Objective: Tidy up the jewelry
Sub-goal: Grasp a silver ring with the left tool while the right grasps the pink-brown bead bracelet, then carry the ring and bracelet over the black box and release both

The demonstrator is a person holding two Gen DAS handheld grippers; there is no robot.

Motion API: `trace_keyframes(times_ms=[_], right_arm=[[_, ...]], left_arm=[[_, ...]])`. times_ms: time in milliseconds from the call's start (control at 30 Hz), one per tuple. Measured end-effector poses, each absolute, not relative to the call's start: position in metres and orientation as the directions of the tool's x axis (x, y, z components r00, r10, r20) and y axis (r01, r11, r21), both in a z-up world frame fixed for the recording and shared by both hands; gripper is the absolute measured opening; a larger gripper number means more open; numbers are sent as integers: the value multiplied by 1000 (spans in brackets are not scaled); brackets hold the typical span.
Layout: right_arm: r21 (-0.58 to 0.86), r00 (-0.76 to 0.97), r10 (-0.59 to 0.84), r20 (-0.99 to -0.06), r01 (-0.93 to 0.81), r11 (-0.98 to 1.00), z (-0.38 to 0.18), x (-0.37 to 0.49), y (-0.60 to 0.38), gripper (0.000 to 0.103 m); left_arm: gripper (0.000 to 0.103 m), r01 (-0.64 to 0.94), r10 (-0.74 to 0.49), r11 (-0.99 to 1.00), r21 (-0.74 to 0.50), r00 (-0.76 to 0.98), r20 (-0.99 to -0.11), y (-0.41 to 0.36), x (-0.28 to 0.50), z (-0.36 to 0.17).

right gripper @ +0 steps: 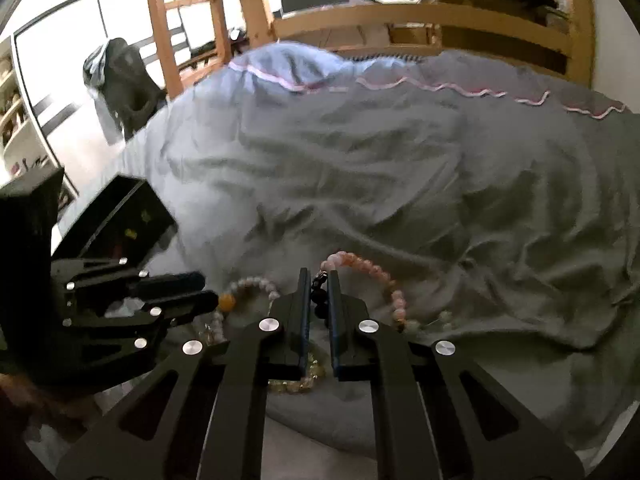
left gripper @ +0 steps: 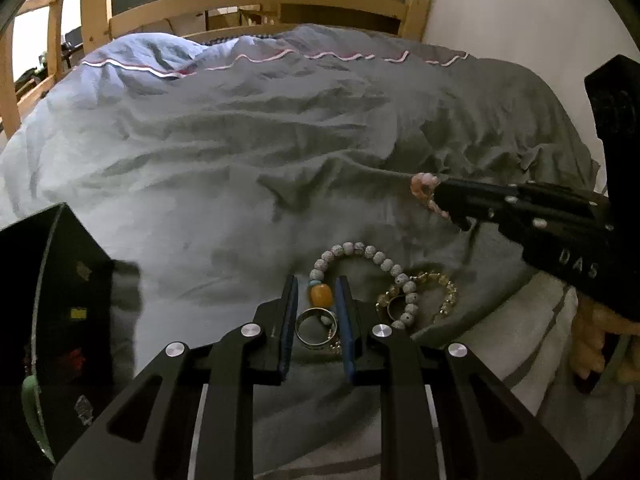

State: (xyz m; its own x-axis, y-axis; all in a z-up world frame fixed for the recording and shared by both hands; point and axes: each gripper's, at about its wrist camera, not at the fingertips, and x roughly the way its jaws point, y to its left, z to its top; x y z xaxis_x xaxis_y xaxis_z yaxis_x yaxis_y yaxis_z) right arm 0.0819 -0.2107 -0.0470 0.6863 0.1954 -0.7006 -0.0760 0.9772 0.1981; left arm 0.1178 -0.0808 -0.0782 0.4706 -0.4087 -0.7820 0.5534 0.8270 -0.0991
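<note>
A pile of jewelry lies on the grey duvet (left gripper: 240, 152): a white bead bracelet (left gripper: 372, 256) with an amber bead (left gripper: 321, 294), a gold chain bracelet (left gripper: 440, 292) and a silver ring (left gripper: 316, 327). My left gripper (left gripper: 317, 292) is open, its fingers on either side of the amber bead and the ring. My right gripper (right gripper: 319, 280) is shut on a pink bead bracelet (right gripper: 372, 270) and holds it just above the duvet; it shows from the side in the left wrist view (left gripper: 444, 200). A black jewelry box (left gripper: 52, 320) stands open at the left.
The wooden bed frame (left gripper: 256, 0) rises behind the duvet. A white wall (left gripper: 520, 20) is at the right. A dark chair (right gripper: 124, 80) and white shelves (right gripper: 16, 120) stand beyond the bed's left side. A yellow bead bracelet (right gripper: 296, 384) lies under my right gripper.
</note>
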Motion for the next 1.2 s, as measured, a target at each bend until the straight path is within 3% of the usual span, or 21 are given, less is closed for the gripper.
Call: trace_keyframes(times_ms=[500, 1200], right_arm=[[191, 718, 196, -668, -89, 978, -29, 63, -201, 9], [182, 764, 243, -598, -166, 969, 59, 21, -122, 9]], left_arm=[[19, 509, -377, 858, -62, 545, -749, -57, 92, -33], [19, 411, -386, 901, -137, 616, -687, 41, 73, 35]])
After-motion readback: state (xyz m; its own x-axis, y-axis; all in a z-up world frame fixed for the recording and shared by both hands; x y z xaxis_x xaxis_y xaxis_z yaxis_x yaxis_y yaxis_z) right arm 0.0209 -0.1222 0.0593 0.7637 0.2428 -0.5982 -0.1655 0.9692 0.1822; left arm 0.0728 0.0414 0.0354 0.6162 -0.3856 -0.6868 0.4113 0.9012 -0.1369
